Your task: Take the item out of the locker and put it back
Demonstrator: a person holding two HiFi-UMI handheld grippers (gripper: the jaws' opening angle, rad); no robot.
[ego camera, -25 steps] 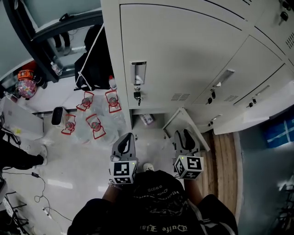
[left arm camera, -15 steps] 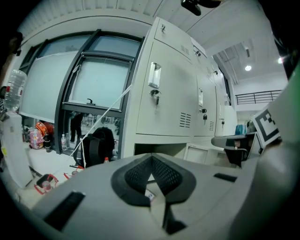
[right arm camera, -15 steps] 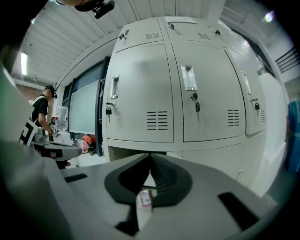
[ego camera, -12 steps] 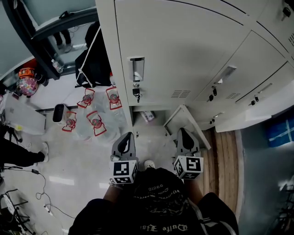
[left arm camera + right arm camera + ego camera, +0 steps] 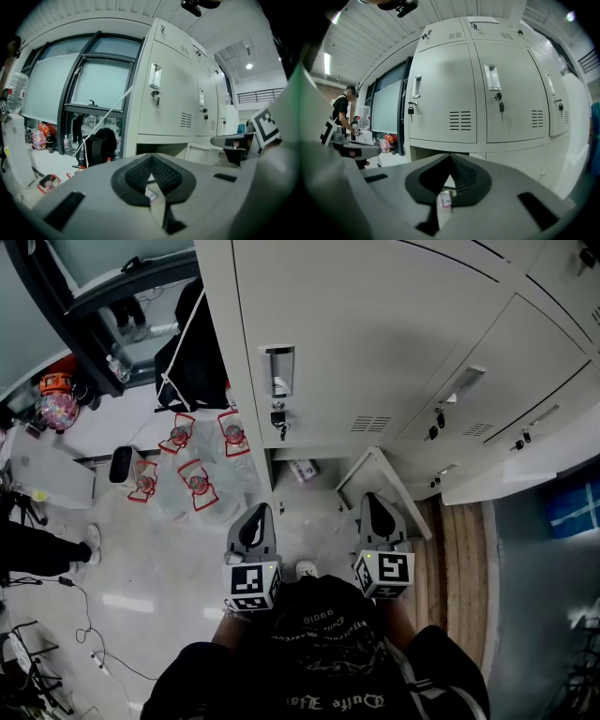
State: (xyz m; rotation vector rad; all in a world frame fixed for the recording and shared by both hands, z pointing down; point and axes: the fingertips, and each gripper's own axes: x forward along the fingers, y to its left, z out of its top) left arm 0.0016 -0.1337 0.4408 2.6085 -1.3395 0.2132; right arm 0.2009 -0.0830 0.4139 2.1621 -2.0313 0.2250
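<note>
I hold a two-jaw gripper in each hand, side by side in front of my body. My left gripper (image 5: 260, 513) points forward and slightly downward. Its jaws are pressed together with nothing between them, and its marker cube (image 5: 251, 585) sits at the near end, close to my chest. My right gripper (image 5: 372, 499) runs parallel to it, near but not touching, at the same shallow tilt. Its jaws are also fully closed and empty, and its marker cube (image 5: 386, 574) faces up towards my head.
</note>
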